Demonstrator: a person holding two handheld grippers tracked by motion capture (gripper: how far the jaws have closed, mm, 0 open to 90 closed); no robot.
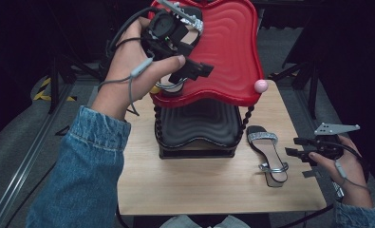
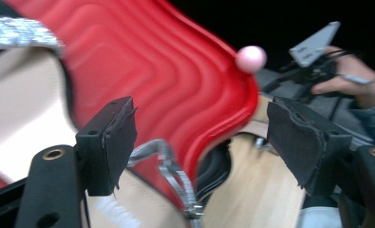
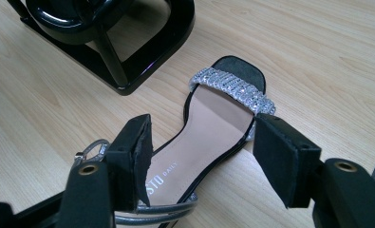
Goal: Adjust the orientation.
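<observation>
Your left gripper (image 2: 201, 137) sits nearest the camera, jaws spread wide and empty, raised at ten o'clock over the red tray (image 1: 228, 42) where one sandal (image 2: 19, 95) lies. Your right gripper (image 3: 199, 156) waits at four o'clock, jaws also wide, straddling the second sandal (image 3: 213, 128) on the wooden table (image 1: 185, 180) without gripping it. Its insole reads "STO DAILY", the first letters hidden. A pink ball (image 1: 260, 85) caps the rack's (image 1: 197, 137) post.
</observation>
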